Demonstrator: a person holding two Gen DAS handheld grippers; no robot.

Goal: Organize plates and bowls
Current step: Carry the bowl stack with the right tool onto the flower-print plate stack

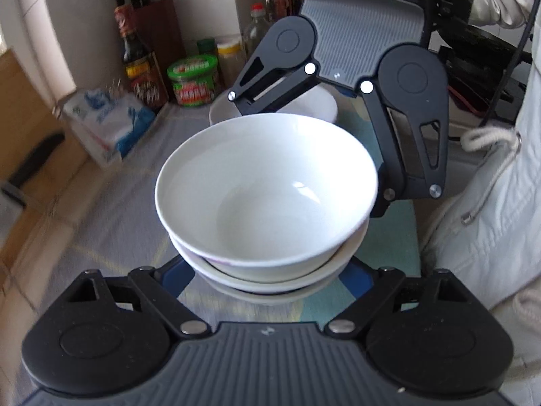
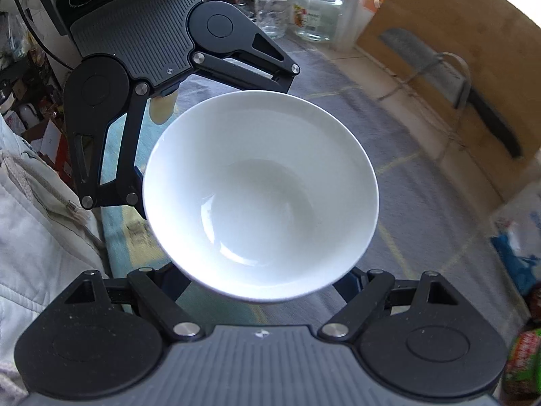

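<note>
A stack of three nested white bowls (image 1: pixel 267 196) fills the middle of the left wrist view, and its top bowl (image 2: pixel 260 196) fills the right wrist view. The two grippers face each other across the stack. My left gripper (image 1: pixel 267 291) reaches under the near side of the stack, its fingertips hidden by the bowls. My right gripper (image 2: pixel 267 291) reaches under the opposite side, fingertips hidden too. The stack seems held up between them above the cloth. Another white bowl (image 1: pixel 304 105) sits behind the stack, partly hidden by the right gripper (image 1: pixel 338 101).
A grey-and-teal cloth (image 1: pixel 111 203) covers the counter. Sauce bottles (image 1: pixel 142 67), a green-lidded jar (image 1: pixel 194 79) and a knife block (image 1: pixel 152 27) stand at the back. A blue-and-white bag (image 1: pixel 108 125) lies left. A cleaver (image 2: pixel 449 81) leans on a wooden board. Glass jars (image 2: pixel 318 10) stand near the window.
</note>
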